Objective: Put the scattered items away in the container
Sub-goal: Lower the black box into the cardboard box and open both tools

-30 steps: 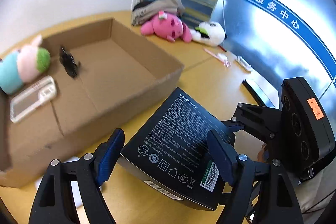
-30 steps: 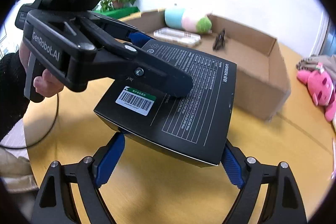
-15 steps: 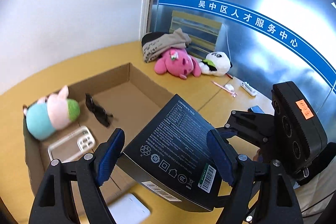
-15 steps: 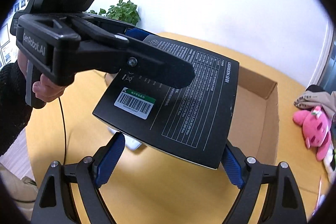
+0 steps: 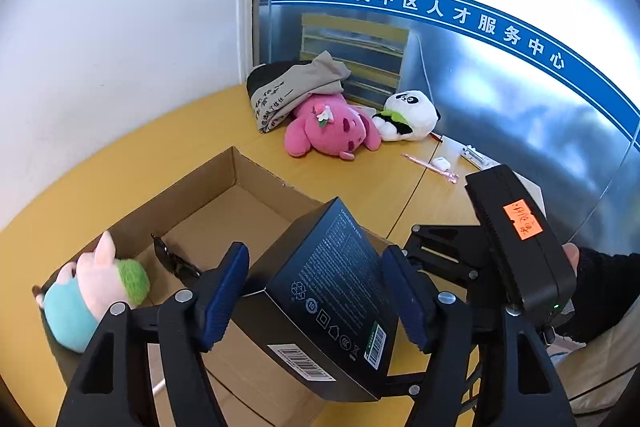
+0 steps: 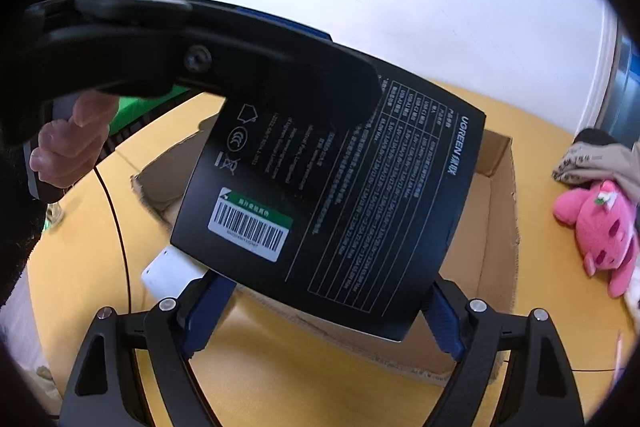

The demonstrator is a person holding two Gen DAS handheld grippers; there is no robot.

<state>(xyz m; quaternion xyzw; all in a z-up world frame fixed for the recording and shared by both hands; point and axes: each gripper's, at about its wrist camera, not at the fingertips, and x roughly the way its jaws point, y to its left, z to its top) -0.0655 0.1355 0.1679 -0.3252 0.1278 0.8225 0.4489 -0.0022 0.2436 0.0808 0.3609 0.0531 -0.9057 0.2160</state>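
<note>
Both grippers hold one black UGREEN box [image 5: 332, 291] from opposite sides, tilted, in the air over the open cardboard box [image 5: 256, 179]. My left gripper [image 5: 320, 295] is shut on it. My right gripper [image 6: 320, 311] is shut on it too; the black box [image 6: 332, 195] fills that view, over the cardboard box [image 6: 496, 227]. Inside the cardboard box lie a pink and teal plush [image 5: 96, 291] and black sunglasses [image 5: 172, 259]. A pink plush [image 5: 332, 131] and a panda plush [image 5: 408, 115] lie on the table beyond.
Folded clothing [image 5: 292, 87] lies at the wall corner. A pink pen [image 5: 432, 167] and small white items [image 5: 442, 162] lie at the right. A white flat item [image 6: 168, 271] lies on the table beside the cardboard box. A glass partition stands behind.
Both grippers have lifted the black box higher and carried it over the cardboard box's opening, tilting it more steeply. The plush and sunglasses inside have not moved.
</note>
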